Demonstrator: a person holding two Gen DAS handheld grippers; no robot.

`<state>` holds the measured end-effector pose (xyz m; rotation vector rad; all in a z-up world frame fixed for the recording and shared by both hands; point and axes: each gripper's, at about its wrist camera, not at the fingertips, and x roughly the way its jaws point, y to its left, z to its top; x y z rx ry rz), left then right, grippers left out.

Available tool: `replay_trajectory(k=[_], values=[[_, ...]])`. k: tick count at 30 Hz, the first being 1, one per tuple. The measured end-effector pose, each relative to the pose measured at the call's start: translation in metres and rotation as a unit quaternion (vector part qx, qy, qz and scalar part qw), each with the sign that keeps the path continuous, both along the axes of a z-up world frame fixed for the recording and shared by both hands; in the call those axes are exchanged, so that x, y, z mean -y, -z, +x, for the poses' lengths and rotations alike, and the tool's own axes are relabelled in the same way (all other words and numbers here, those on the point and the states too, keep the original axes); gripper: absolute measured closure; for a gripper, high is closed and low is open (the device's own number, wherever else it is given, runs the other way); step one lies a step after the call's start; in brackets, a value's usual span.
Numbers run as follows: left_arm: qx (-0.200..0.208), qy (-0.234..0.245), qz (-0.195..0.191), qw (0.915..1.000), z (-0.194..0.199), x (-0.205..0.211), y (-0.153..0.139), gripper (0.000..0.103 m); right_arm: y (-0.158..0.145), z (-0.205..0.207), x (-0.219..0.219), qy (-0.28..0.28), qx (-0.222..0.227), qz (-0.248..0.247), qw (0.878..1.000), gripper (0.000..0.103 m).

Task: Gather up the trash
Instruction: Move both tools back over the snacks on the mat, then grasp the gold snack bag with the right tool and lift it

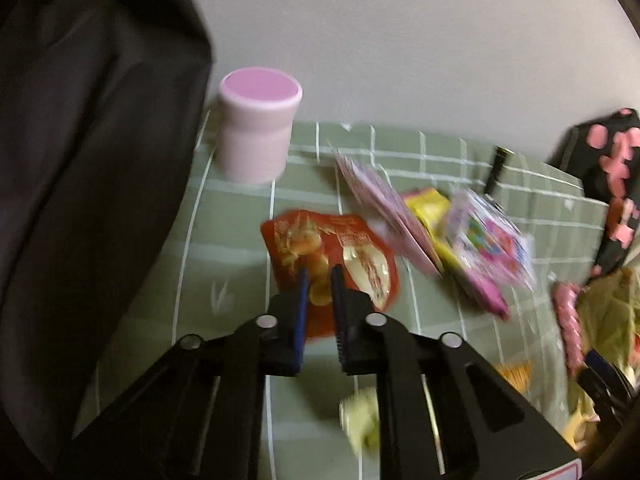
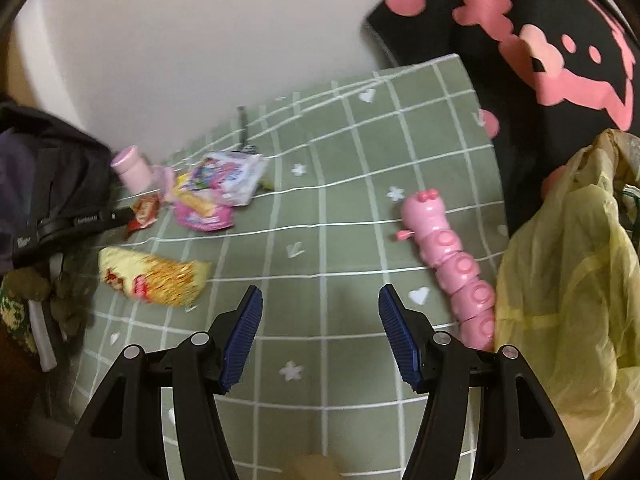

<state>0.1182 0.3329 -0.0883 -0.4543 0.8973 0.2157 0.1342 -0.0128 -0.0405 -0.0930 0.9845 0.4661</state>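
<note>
My left gripper (image 1: 319,276) points down at a red snack wrapper (image 1: 360,256) on the green checked tablecloth (image 1: 224,240). Its blue pads stand close together, pinching the wrapper's near edge. Beside it lie pink wrappers (image 1: 384,200), a yellow wrapper (image 1: 428,204) and a colourful pink packet (image 1: 488,244). My right gripper (image 2: 320,304) hangs open over bare cloth (image 2: 320,240), nothing between its fingers. A yellow noodle packet (image 2: 160,280) lies to its left, with the wrapper pile (image 2: 216,196) farther back. A yellow plastic bag (image 2: 568,280) stands at the right.
A pink lidded jar (image 1: 258,132) stands by the wall. Dark fabric (image 1: 80,160) fills the left side. A pink caterpillar toy (image 2: 452,264) lies beside the yellow bag. A black bag with pink shapes (image 2: 560,40) leans at the back right. A black pen-like stick (image 1: 496,168) lies near the wall.
</note>
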Motion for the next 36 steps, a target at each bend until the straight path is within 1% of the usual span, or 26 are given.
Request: replay_trajectory(k=[4,7,8,9,11,13,14,15,17,19,20,22,25,26,28,30,31,33,35,36], values=[[0.014,-0.012,-0.008,0.9998,-0.048,0.007,-0.012,0.094,-0.003,-0.014,-0.013,-0.049,-0.006,0.045,0.998,0.046],[0.034,-0.028,-0.006,0.9990,-0.087,0.016,-0.026,0.093,-0.002,-0.019,-0.040,-0.107,-0.003,0.057,0.993,0.046],[0.035,-0.031,-0.004,0.9989,-0.090,0.018,-0.027,0.086,-0.001,-0.021,-0.053,-0.130,0.001,0.057,0.990,0.046],[0.035,-0.033,0.000,0.9988,-0.097,0.020,-0.030,0.077,-0.002,-0.020,-0.064,-0.149,0.003,0.058,0.987,0.046],[0.039,-0.046,0.013,0.9981,-0.113,0.016,-0.037,0.074,-0.005,-0.013,-0.092,-0.188,0.009,0.067,0.980,0.046],[0.047,-0.055,0.016,0.9973,-0.125,0.012,-0.043,0.073,-0.004,-0.007,-0.118,-0.222,0.010,0.063,0.973,0.046],[0.049,-0.056,0.019,0.9971,-0.125,0.013,-0.043,0.070,-0.001,-0.005,-0.132,-0.238,0.010,0.054,0.970,0.046],[0.050,-0.060,0.023,0.9967,-0.126,0.013,-0.044,0.068,0.004,-0.002,-0.142,-0.252,0.006,0.045,0.967,0.046],[0.051,-0.067,0.026,0.9961,-0.130,0.009,-0.045,0.068,0.019,0.000,-0.158,-0.267,-0.007,0.017,0.963,0.046],[0.054,-0.066,0.022,0.9961,-0.129,0.007,-0.044,0.068,0.033,0.000,-0.164,-0.271,-0.027,-0.003,0.962,0.046],[0.055,-0.065,0.021,0.9961,-0.127,0.007,-0.043,0.068,0.035,-0.003,-0.161,-0.269,-0.026,-0.004,0.963,0.047],[0.054,-0.062,0.015,0.9965,-0.123,0.008,-0.040,0.067,0.034,-0.007,-0.154,-0.256,-0.021,-0.011,0.966,0.060],[0.052,-0.055,-0.004,0.9971,-0.112,0.007,-0.032,0.065,0.030,-0.009,-0.138,-0.242,-0.037,-0.002,0.970,0.064],[0.049,-0.053,-0.009,0.9974,-0.107,0.006,-0.030,0.063,0.028,-0.012,-0.132,-0.238,-0.038,-0.005,0.970,0.066],[0.043,-0.051,-0.010,0.9977,-0.099,0.007,-0.028,0.063,0.026,-0.016,-0.120,-0.233,-0.037,-0.010,0.972,0.071],[0.045,-0.042,-0.010,0.9981,-0.096,0.011,-0.028,0.062,0.024,-0.018,-0.107,-0.213,-0.043,-0.006,0.976,0.073],[0.046,-0.038,-0.009,0.9982,-0.095,0.013,-0.028,0.061,0.021,-0.019,-0.099,-0.201,-0.044,0.002,0.979,0.074],[0.047,-0.029,-0.010,0.9984,-0.088,0.015,-0.029,0.059,0.006,-0.021,-0.078,-0.165,-0.036,0.021,0.985,0.074],[0.052,-0.024,-0.009,0.9983,-0.079,0.016,-0.032,0.058,-0.014,-0.027,-0.057,-0.133,-0.019,0.043,0.990,0.074],[0.054,-0.019,-0.010,0.9983,-0.073,0.016,-0.033,0.055,-0.022,-0.029,-0.049,-0.121,-0.009,0.050,0.991,0.074]])
